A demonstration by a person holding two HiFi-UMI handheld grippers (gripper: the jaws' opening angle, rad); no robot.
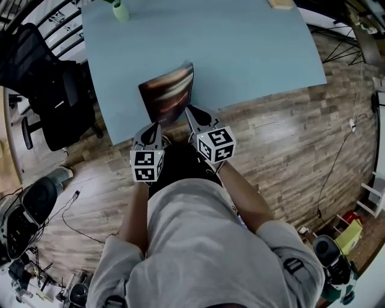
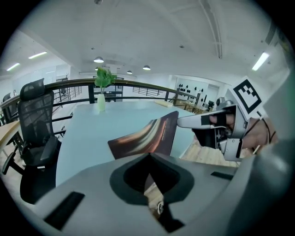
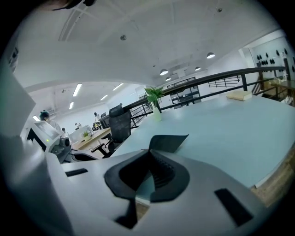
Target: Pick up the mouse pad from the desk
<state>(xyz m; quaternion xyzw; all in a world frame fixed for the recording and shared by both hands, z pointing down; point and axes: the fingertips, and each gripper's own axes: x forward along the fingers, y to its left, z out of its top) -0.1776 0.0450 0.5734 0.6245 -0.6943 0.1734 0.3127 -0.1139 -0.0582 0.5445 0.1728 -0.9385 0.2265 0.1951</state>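
At the six o'clock edge of the desk [image 1: 252, 48], the left gripper [image 1: 151, 127] is clamped on the mouse pad [image 1: 169, 90] at its seven o'clock corner. The right gripper [image 1: 191, 112] is likewise closed on its five o'clock corner. The pad tilts upward, seemingly lifted; raising it fully clear looks left.

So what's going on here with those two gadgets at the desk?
A person holds a two-jaw gripper in each hand. The left gripper and the right gripper are both clamped on the near edge of a mouse pad, which is tilted up from the pale blue desk. A small vase stands at the far side.
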